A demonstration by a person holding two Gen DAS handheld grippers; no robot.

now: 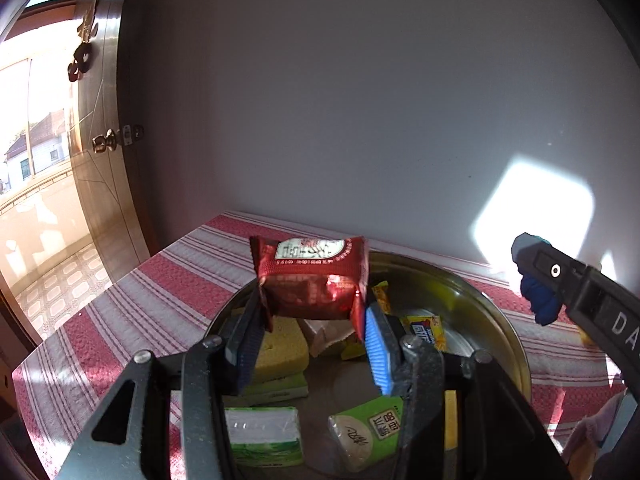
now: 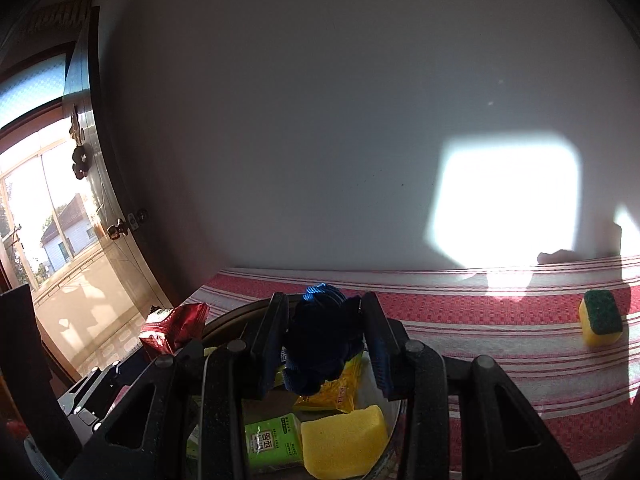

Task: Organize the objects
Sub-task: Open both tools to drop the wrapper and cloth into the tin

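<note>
Red foil snack packet (image 1: 312, 276), shiny and crinkled with a white label on top — the left gripper (image 1: 316, 320) has it pinched between its pads, held up over the round metal basin (image 1: 492, 320). The right gripper (image 2: 324, 332) is clamped on a dark blue bundle of cloth (image 2: 320, 344) above that same basin. Down inside: yellow sponges (image 2: 344, 440), green tissue packs (image 1: 264, 436), yellow sachets. Basin sits on a red-and-white striped tablecloth (image 2: 480, 320) — another sponge (image 2: 600, 316) lies off to the right.
</note>
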